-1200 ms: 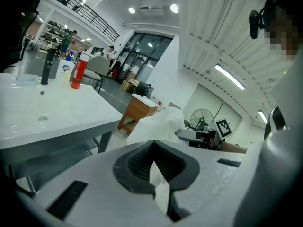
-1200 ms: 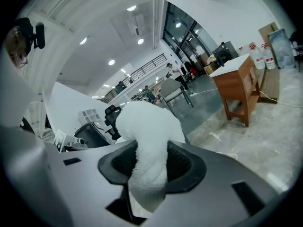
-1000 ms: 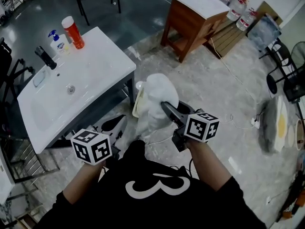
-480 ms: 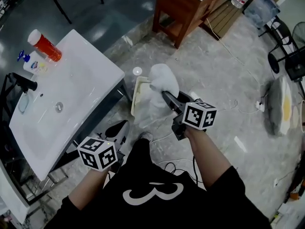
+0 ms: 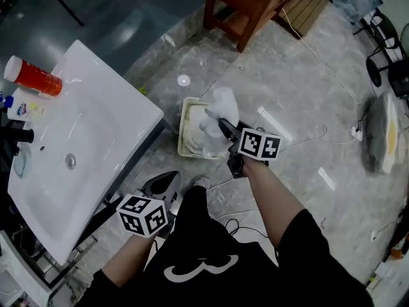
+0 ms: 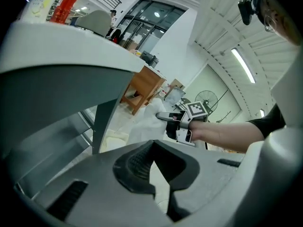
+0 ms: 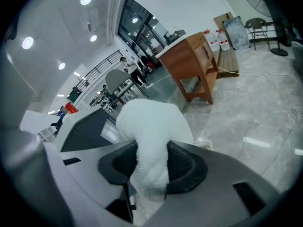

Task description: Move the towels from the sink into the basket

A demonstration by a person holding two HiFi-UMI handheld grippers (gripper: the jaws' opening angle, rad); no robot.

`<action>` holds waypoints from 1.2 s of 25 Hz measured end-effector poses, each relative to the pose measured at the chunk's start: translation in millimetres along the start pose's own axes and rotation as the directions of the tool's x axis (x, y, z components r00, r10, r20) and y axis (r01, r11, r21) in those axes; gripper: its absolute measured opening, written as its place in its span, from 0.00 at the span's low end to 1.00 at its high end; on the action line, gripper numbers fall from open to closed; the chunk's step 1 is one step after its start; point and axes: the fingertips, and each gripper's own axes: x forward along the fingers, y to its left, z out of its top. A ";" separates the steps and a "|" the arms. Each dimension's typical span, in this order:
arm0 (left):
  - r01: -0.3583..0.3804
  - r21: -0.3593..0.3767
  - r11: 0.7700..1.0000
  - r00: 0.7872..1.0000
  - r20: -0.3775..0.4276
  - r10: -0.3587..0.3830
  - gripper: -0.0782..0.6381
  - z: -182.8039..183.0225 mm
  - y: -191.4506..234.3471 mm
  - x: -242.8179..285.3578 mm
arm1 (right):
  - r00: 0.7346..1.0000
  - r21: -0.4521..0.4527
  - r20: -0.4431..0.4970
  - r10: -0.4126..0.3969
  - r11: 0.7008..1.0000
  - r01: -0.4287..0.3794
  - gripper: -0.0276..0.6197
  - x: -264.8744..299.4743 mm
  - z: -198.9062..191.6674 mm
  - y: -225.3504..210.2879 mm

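The right gripper (image 5: 222, 124), at the centre of the head view, has its fingers clamped on a white towel (image 5: 223, 102); the towel bulges above them and hangs down into the cream basket (image 5: 183, 128) on the floor. The left gripper (image 5: 167, 179), lower left, hangs low beside the white sink (image 5: 83, 139), its fingers together with nothing between them

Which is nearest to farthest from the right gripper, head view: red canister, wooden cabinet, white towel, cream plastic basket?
1. White towel, clamped in the right gripper.
2. Cream plastic basket, just below it.
3. Wooden cabinet, beyond, top of view.
4. Red canister, far left on the sink.
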 end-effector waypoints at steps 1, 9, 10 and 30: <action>-0.005 -0.003 1.000 1.000 -0.002 0.005 0.12 -3.4 6.8 5.7 | 1.000 0.011 -0.015 -0.013 1.000 0.013 0.29 9.9 -5.8 -8.5; -0.012 -0.028 1.000 1.000 -0.028 0.012 0.12 -15.4 38.1 33.0 | 0.988 0.065 -0.138 -0.066 0.995 0.076 0.30 74.8 -42.0 -54.5; -0.002 -0.020 1.000 0.999 -0.032 0.001 0.12 -17.2 37.4 35.5 | 0.985 0.071 -0.155 -0.073 0.994 0.085 0.30 80.0 -46.8 -60.1; 0.034 -0.012 0.999 0.995 -0.091 -0.035 0.12 -35.3 38.7 55.4 | 0.936 0.029 -0.337 -0.104 0.992 0.121 0.50 98.7 -101.4 -96.1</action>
